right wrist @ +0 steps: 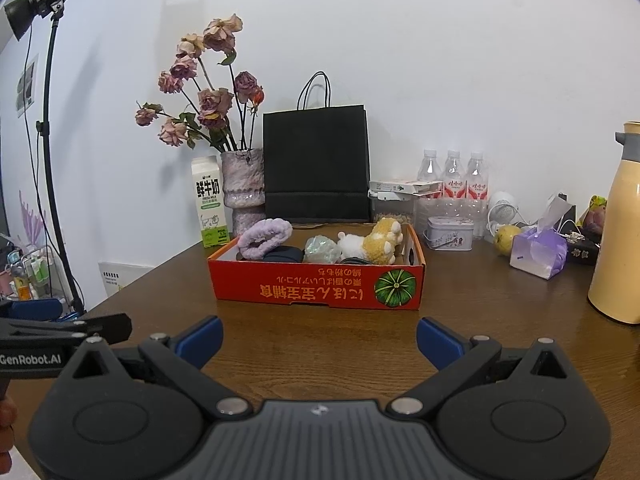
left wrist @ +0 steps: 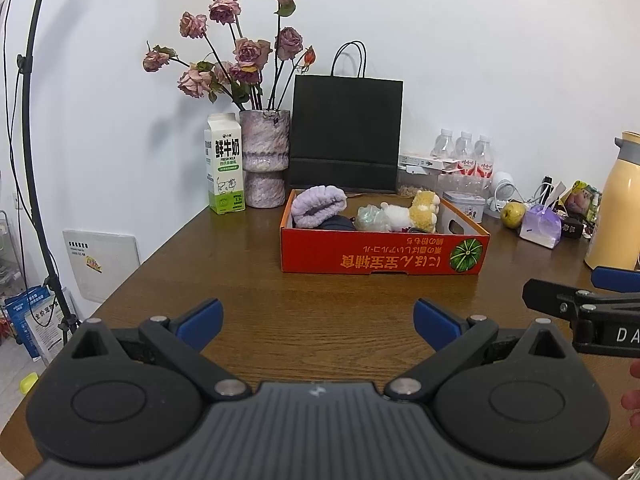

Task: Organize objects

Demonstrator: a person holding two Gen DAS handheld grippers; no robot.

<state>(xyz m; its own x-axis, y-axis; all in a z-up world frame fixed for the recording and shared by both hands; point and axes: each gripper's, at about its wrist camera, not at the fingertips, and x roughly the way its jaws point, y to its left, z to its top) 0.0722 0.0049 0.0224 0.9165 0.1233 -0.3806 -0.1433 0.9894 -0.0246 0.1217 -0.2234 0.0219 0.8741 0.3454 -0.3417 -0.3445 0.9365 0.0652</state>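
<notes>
A red cardboard box stands on the brown wooden table. In it lie a purple fluffy band, a pale green crystal-like lump, a yellow and white plush toy and a dark item. My left gripper is open and empty, over the table in front of the box. My right gripper is open and empty, also in front of the box. The right gripper shows at the right edge of the left wrist view.
At the back stand a milk carton, a vase of dried roses, a black paper bag and water bottles. To the right are a tin, a pear, a purple tissue pack and a yellow thermos. A light stand is at left.
</notes>
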